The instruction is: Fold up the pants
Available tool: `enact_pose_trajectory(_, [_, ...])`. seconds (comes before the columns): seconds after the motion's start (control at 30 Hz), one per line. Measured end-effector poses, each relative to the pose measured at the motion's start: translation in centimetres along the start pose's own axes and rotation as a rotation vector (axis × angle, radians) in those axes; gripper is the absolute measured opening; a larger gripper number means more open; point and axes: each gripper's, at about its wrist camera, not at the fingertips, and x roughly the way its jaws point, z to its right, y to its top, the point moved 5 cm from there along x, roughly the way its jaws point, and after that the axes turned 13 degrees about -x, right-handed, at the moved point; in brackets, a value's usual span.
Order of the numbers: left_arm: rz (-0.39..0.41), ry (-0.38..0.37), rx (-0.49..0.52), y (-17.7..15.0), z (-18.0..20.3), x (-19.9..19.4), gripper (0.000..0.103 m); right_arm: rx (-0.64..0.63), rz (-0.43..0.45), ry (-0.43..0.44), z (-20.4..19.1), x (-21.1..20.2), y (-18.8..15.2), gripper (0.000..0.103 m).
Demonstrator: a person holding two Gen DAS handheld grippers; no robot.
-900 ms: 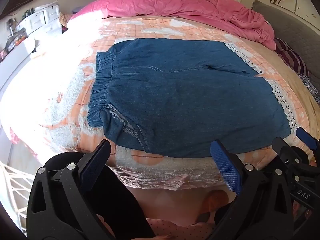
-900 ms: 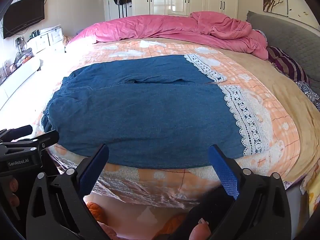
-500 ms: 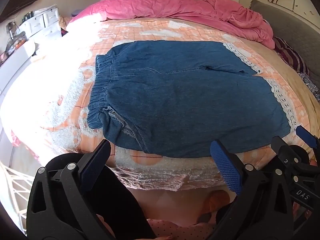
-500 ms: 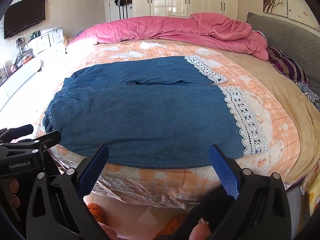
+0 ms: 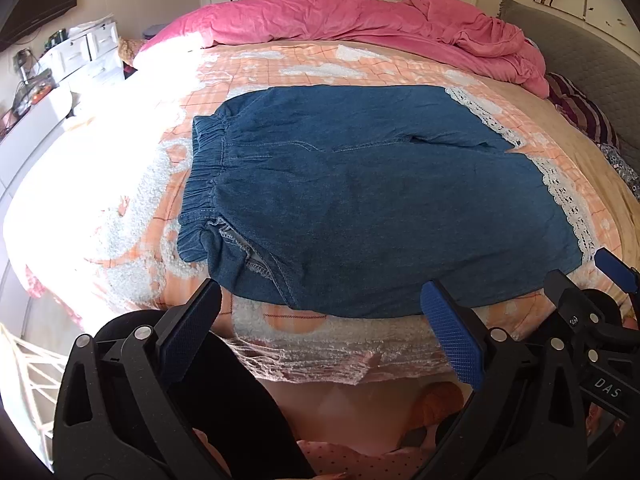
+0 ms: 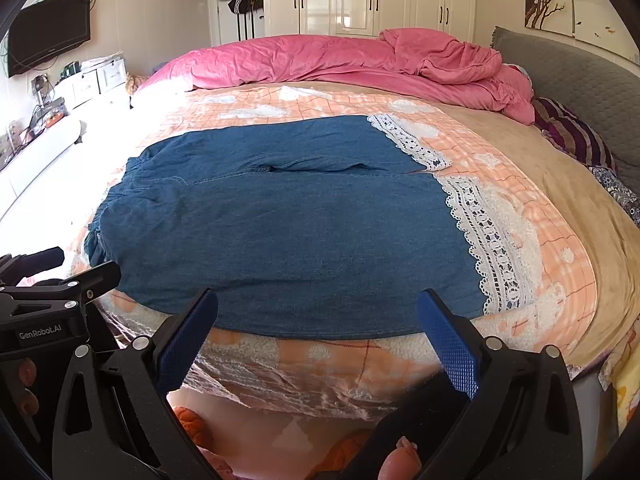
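Denim pants (image 5: 360, 200) lay spread flat on the peach blanket (image 5: 304, 64), waistband (image 5: 204, 184) at nine o'clock, lace hems (image 5: 568, 208) toward three. Hovered just off the near edge at six o'clock: left gripper (image 5: 320, 320) and right gripper (image 6: 318, 322), both spread wide, holding nothing. Pink duvet (image 6: 340, 60) bunched at twelve.

Matt denim pants (image 5: 360, 200); fleecy blanket (image 5: 132, 216)
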Motion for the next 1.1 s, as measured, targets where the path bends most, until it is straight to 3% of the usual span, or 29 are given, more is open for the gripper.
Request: enact_pose_trajectory(1.1, [0.013,0.003,0.008,0.16,0.38,-0.23,0.094,-0.003,0.006,-0.011,-0.02,-0.12,0.06,0.099])
